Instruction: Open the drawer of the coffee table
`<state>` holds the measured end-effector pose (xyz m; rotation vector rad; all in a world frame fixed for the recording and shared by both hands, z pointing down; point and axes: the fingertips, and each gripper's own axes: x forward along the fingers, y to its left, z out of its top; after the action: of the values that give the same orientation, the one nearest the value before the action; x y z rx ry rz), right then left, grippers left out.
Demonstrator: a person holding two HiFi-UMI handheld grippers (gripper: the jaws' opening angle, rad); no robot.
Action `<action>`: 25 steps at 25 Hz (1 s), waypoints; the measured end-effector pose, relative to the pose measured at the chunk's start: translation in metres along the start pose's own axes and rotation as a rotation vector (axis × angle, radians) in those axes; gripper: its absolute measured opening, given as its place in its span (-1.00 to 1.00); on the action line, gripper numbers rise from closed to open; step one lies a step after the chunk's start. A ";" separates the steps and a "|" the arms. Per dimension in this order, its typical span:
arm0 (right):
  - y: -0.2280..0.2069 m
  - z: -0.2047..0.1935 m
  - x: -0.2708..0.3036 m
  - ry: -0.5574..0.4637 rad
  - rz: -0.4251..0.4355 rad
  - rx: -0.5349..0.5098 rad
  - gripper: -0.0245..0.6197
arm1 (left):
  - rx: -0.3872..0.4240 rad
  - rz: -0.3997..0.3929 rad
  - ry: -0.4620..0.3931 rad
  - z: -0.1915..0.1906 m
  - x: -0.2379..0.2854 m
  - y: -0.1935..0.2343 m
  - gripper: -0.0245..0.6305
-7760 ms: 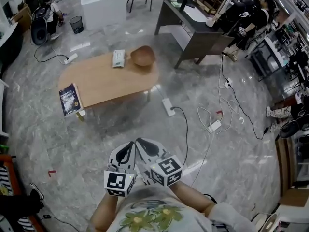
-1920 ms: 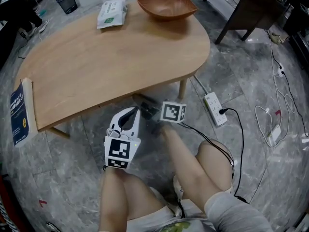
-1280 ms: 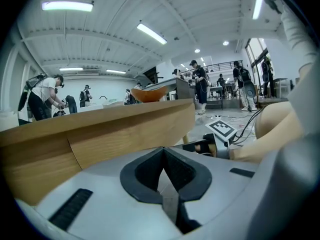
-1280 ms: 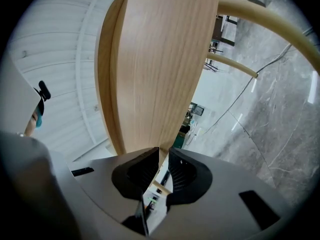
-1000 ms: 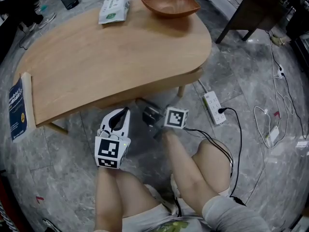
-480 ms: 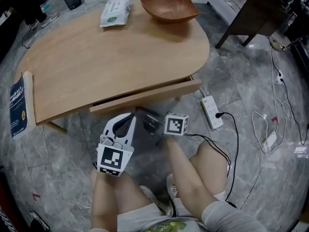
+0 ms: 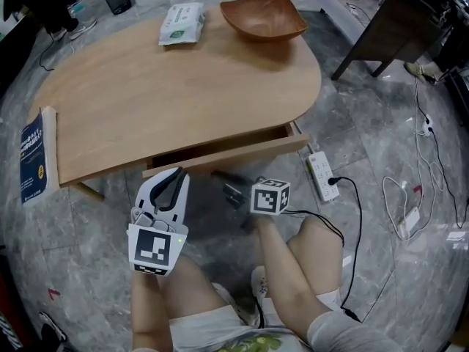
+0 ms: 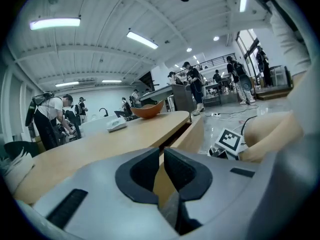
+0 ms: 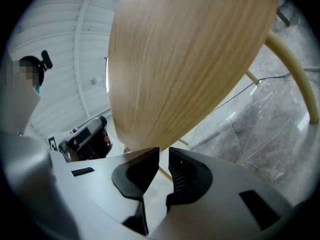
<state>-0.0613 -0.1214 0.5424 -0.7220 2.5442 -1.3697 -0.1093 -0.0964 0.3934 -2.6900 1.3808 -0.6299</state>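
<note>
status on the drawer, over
Left tool shut, empty. Right tool low by the drawer, jaws just closed further, small gap, nothing seen between. Drawer partly out. Nothing seen in its way.

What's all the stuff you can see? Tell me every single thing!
coffee table: one, light wood, mid-floor
drawer: one, light wood, partly pulled out of the table's near side
bowl: one, brown, table's far end
wipes packet: one, white-green, left of the bowl
book: one, dark blue, table's left end
power strip: one, white, floor right of the drawer
cables: several, black and white, floor at right
desk: one, dark, top right
left tool: one, white, jaws shut, empty, before the drawer
right tool: one, white, jaws slightly apart, just been closing, nothing between, below the drawer front
legs: two, bare, bottom
</note>
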 end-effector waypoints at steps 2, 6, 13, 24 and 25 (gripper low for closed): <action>0.003 -0.004 -0.006 0.069 -0.067 -0.091 -0.73 | 0.030 -0.025 0.047 0.002 0.000 0.003 -0.83; 0.038 0.008 -0.015 0.134 -0.057 -0.236 -0.73 | 0.142 -0.086 0.164 -0.008 0.006 0.001 -0.52; 0.110 0.079 -0.045 -0.102 0.065 -0.427 -0.73 | 0.335 -0.120 0.317 -0.021 0.021 -0.003 -0.52; 0.121 0.085 -0.033 0.172 -0.135 -0.988 -0.62 | 0.458 -0.196 0.419 -0.027 0.040 -0.010 -0.52; 0.121 0.084 -0.031 0.199 -0.148 -1.027 -0.60 | 0.463 -0.200 0.427 -0.028 0.041 -0.010 -0.52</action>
<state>-0.0445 -0.1126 0.3926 -0.9315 3.3382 -0.0264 -0.0910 -0.1183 0.4351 -2.4072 0.8719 -1.4095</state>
